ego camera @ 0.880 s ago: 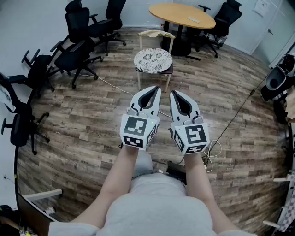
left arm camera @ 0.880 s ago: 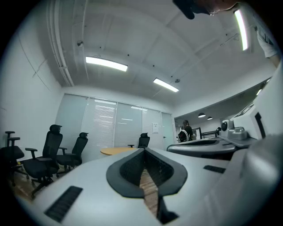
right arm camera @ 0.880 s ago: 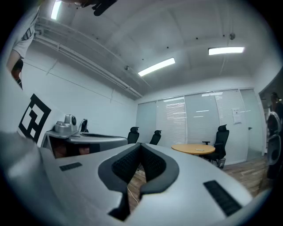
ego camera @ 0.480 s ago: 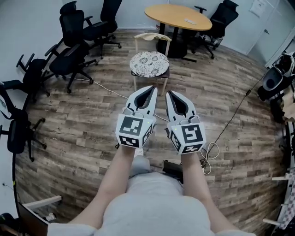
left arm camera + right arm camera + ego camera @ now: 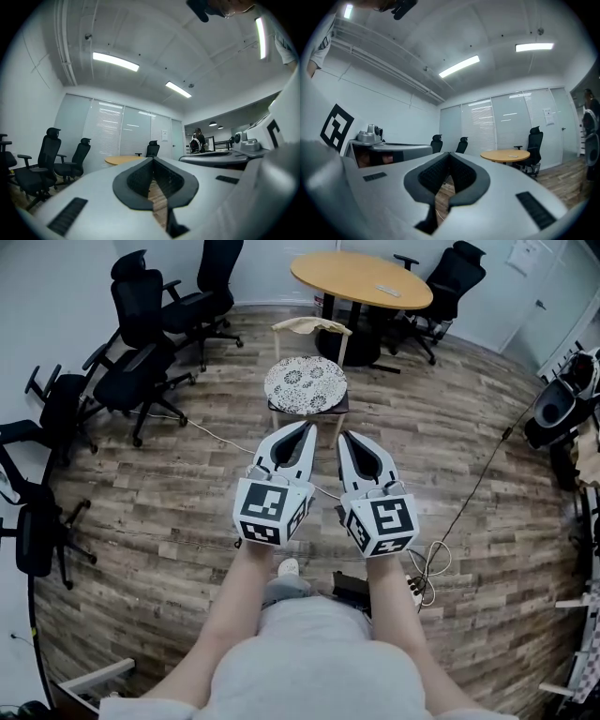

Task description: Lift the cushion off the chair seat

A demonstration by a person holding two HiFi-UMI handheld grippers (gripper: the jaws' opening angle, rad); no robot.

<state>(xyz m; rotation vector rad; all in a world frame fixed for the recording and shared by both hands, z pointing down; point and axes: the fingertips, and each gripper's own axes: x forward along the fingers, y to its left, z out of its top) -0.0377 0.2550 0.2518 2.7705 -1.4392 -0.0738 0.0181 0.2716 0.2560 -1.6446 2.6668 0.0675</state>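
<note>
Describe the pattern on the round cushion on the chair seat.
The cushion is white with a lace-like pattern of round motifs, clearest in the head view.

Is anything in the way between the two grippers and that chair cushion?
Nothing visible does. The left gripper and right gripper, both shut, point toward the cushion on the chair; between them is only floor with a thin cable.

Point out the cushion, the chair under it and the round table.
cushion (image 5: 306, 384), head view, middle of its patterned top.
chair (image 5: 311, 326), head view, top of its backrest.
round table (image 5: 361, 279), head view, bare part of the tabletop.
</note>
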